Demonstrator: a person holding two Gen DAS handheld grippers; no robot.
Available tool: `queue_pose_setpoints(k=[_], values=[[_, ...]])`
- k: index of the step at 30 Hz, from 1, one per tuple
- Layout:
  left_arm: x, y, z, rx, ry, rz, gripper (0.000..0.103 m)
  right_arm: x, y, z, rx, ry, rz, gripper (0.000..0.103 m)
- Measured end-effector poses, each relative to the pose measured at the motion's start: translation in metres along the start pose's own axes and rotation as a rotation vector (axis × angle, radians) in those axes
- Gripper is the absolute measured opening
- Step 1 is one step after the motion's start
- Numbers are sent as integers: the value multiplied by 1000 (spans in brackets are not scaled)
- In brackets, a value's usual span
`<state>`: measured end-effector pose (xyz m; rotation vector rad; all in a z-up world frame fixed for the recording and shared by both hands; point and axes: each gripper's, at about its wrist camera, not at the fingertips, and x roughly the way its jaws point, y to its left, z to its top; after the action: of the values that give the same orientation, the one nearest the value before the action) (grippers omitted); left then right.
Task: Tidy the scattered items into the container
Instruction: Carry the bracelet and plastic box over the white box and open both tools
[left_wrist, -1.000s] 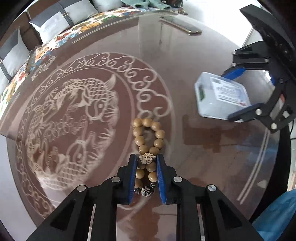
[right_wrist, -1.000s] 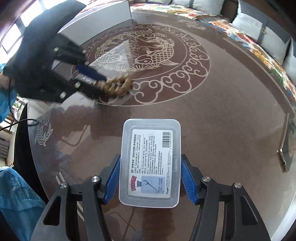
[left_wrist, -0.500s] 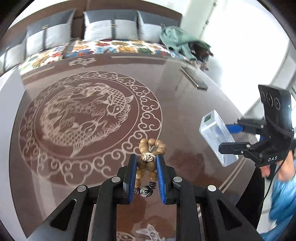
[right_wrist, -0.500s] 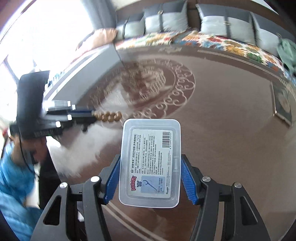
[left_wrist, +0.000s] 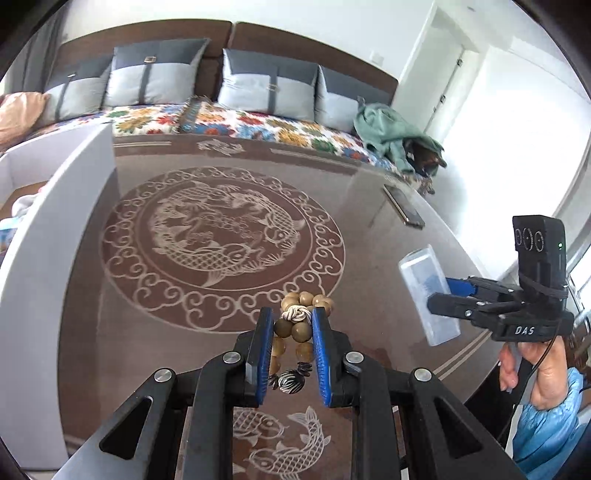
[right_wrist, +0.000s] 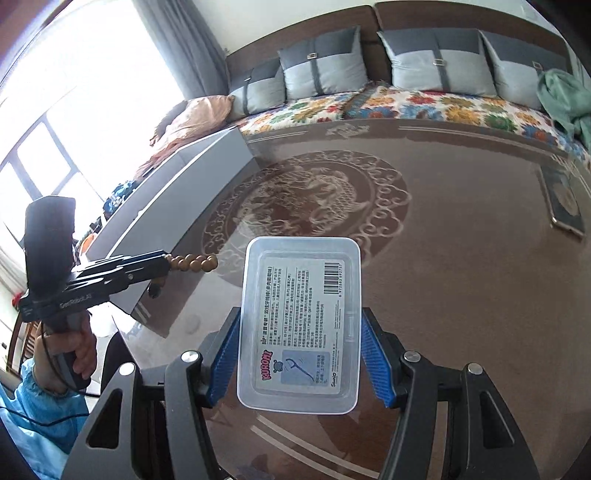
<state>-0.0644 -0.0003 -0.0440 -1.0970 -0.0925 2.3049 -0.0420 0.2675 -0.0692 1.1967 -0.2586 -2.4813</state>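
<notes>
Fingers (left_wrist: 255, 345) of the left gripper (left_wrist: 289, 350) pinched on a wooden bead bracelet (left_wrist: 297, 330), lifted off the glass table (left_wrist: 369, 236). Right gripper (right_wrist: 299, 354) clamped across a clear floss-pick box (right_wrist: 300, 325), also aloft. Best carried level toward the grey container (left_wrist: 55, 229) at far left, clearing its wall before releasing. Both grippers roughly horizontal, tilted slightly down, well apart.

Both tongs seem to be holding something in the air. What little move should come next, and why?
Probably carry the bead bracelet, clamped in the left tongs, leftward over the open grey container. The right tongs grip the plastic floss box, farther from it.
</notes>
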Motion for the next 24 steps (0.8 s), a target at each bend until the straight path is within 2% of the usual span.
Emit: queue_pose_setpoints(k=[5,6,7,11,13,17,19,20,21,23,24], values=[[-29,20,-1,-41,-45,45,20,13,29,15,-60,8,28,61],[-35,25,0,-48,-53,54,7,16,34,18,-68,8,33,61],[-40,30,1,-56,-60,63,1,17,40,23,-82,6,36,61],[-54,49,4,-75,-71,100,0,25,59,37,-125,2,51,61],[-52,57,3,-78,-54,112,0,32,65,44,-140,10,54,61],[-32,62,-2,-21,77,144,1,35,67,44,-143,18,64,61],[-20,65,-6,2,136,187,4,34,66,43,-141,19,68,61],[-14,67,-8,13,170,207,9,34,65,42,-138,18,71,61],[-8,69,-10,26,205,221,26,33,63,41,-134,18,73,61],[5,71,-16,73,277,249,47,30,58,39,-125,15,75,61],[9,70,-18,96,295,265,49,29,56,38,-120,13,77,61]])
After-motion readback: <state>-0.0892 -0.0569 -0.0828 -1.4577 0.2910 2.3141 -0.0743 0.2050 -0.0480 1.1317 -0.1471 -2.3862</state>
